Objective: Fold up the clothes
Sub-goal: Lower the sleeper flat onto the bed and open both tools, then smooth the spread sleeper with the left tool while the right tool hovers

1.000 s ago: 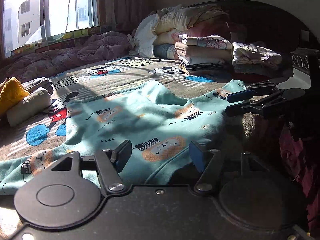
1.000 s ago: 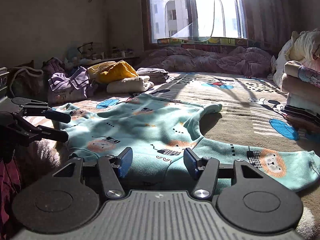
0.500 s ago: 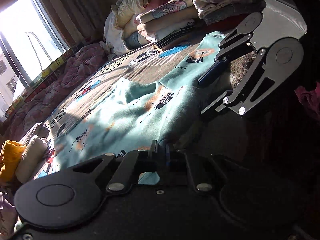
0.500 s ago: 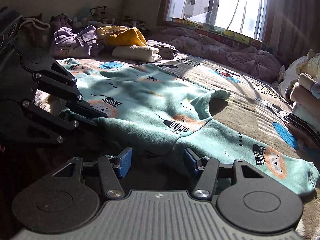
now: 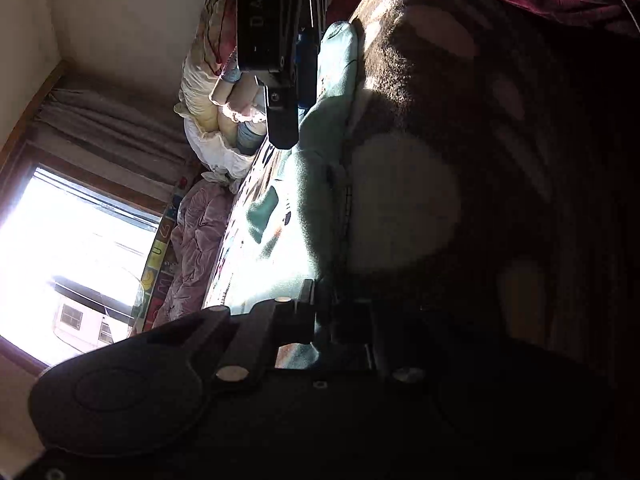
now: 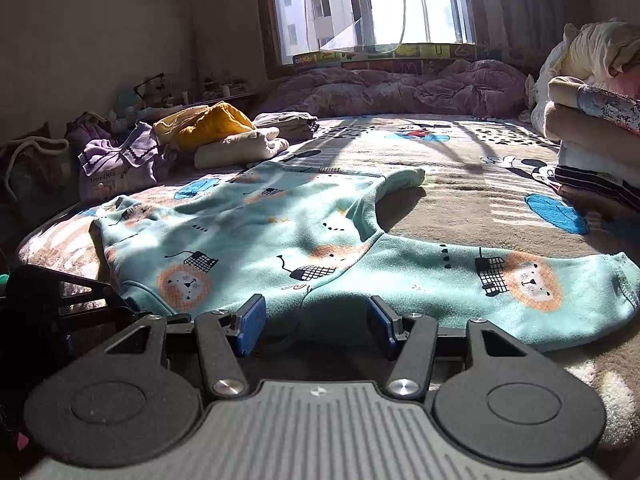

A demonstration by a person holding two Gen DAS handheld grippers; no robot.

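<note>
Big bed (image 6: pixel 460 184) with a brown cartoon blanket, sunny. Spread flat on it, near the front edge: a soft teal fleece top with lion pictures (image 6: pixel 280 232), sleeves out to both sides. Looks light and floppy, not slippery, nothing to break; likely sags and bunches when lifted, so best taken by hem, corners or cuffs. Left claw (image 5: pixel 320 320) clenched on the near teal edge, tipped on its side. Right claw (image 6: pixel 314 320) released, blue pads apart, low at the hem with cloth just ahead, gripping nothing yet.
</note>
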